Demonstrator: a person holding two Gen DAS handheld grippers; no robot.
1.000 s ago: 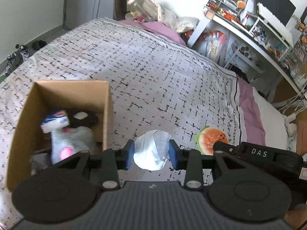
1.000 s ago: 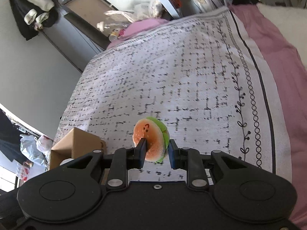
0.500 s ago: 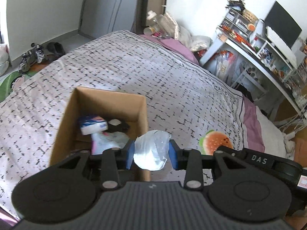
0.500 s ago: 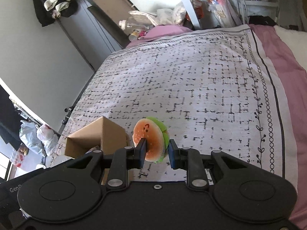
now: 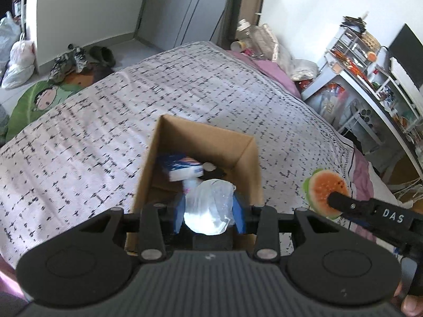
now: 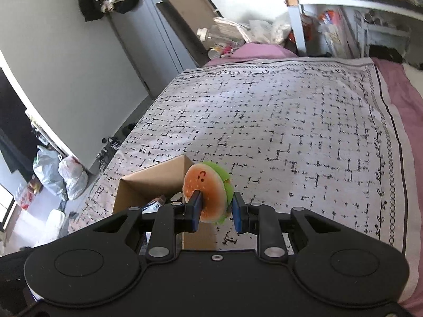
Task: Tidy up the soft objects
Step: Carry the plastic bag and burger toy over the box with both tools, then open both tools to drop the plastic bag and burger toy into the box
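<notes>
Over the box [image 5: 246, 158], left view: left tool [image 5: 208, 211] clamped on a white bag [image 5: 207, 206], pads pressed against both its sides. Bag hanging above the near end of the box, not yet down inside. Already lying in the box: a white-and-blue pack [image 5: 183, 170] toward its far wall, plus something dark and something pale beside it, too blurred to name. Right of the box, clear of its wall: a burger toy [image 5: 323, 191], pinched by the right tool, off to the side above the bed [image 5: 79, 145].

Beside the box [image 6: 148, 185], right view: right tool [image 6: 215, 212] closed on the burger toy [image 6: 206, 194], one pad on the orange face, the other on the green edge. Toy held just right of the box's right wall, outside the opening. Bed to the right of the box bare of other soft things.

Judged progress: well along; several items boxed, two in hand. Left to do: drop the bag, then shift the toy left over the opening and release.
</notes>
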